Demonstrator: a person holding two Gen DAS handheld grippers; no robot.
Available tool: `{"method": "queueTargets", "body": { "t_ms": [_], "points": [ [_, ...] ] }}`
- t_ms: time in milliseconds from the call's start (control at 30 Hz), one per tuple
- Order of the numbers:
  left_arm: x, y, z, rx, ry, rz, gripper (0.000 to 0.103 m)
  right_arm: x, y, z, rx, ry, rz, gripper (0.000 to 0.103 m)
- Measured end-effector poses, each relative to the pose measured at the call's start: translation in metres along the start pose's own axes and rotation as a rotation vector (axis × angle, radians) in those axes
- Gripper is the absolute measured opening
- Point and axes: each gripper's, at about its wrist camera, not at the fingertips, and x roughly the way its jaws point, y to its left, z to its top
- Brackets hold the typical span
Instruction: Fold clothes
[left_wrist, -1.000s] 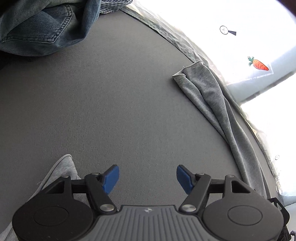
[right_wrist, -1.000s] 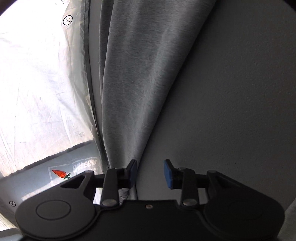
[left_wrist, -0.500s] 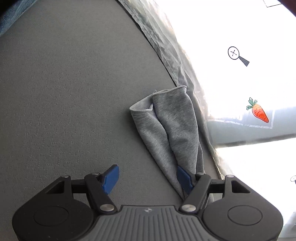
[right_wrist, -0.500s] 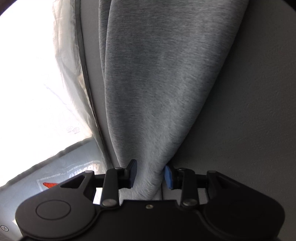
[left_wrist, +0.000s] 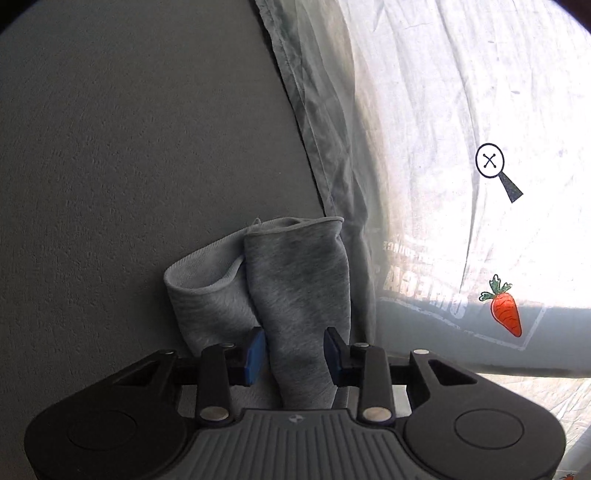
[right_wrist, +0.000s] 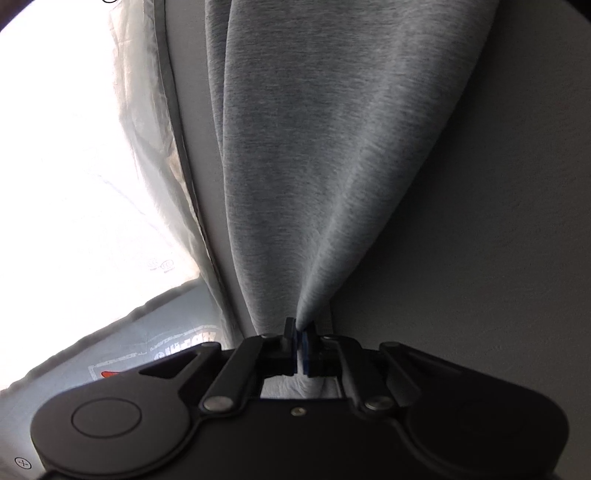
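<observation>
You are working in what looks like a home room, most likely a bedroom. Under your view lies a broad, dark grey, finely textured padded surface (left_wrist: 129, 184), much like a mattress or firm cushion. Along its edge hangs a thin, crinkled white printed sheet (left_wrist: 424, 110), brightly lit from behind, carrying a small orange carrot picture (left_wrist: 505, 312) and a round cross-marked drawing (left_wrist: 489, 161). A soft heather-grey knit garment (right_wrist: 332, 147) lies across the padding, ordinary household laundry.
</observation>
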Motion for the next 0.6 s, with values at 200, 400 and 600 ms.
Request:
{"method": "queueTargets", "body": {
  "t_ms": [200, 400, 600],
  "points": [
    [0.010, -0.001, 0.008, -0.023, -0.007, 0.024, 0.040, 0.004, 0.007, -0.009, 0.009, 0.007, 0.026, 0.002],
    [0.017, -0.010, 0.011, -0.020, -0.034, 0.025, 0.037, 0.007, 0.011, -0.019, 0.001, 0.013, 0.041, 0.002],
    [0.013, -0.024, 0.011, 0.010, -0.077, 0.009, 0.000, 0.008, 0.016, -0.032, -0.009, 0.023, 0.054, 0.002]
  ]
}}
